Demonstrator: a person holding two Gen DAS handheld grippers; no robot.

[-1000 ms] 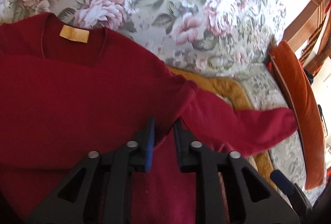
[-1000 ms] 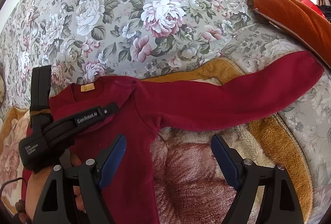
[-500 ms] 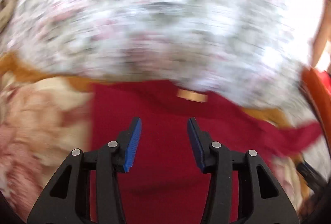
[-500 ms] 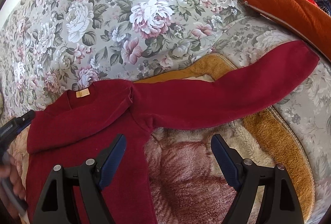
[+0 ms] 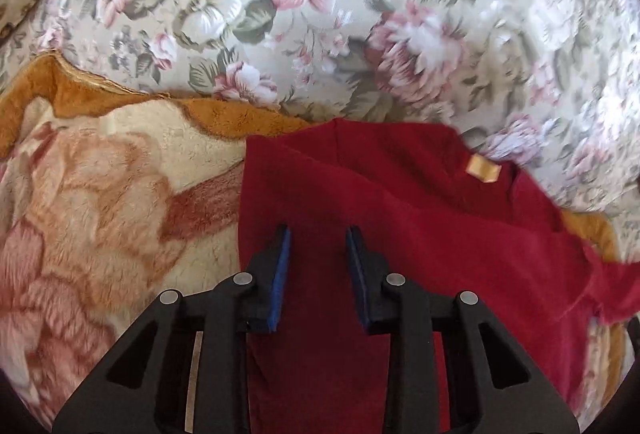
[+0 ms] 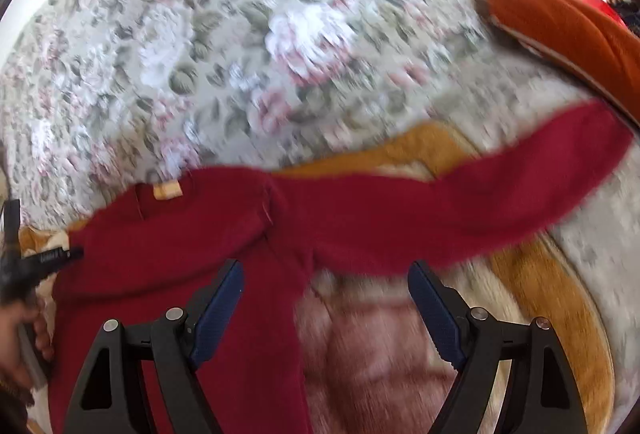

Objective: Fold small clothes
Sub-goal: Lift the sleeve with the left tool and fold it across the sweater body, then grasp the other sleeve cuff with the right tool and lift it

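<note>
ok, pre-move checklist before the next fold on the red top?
1. Left tongs empty: ok; their jaws have just been closing, only flat fabric lies below them.
2. Right tongs open and empty: ok.
3. Red top lying flat on the blanket: ok.
4. Right-hand sleeve folded in: not ok, stretched out sideways.
5. Other sleeve folded over the body: cannot tell.
6. Hem: cannot tell, out of frame.
</note>
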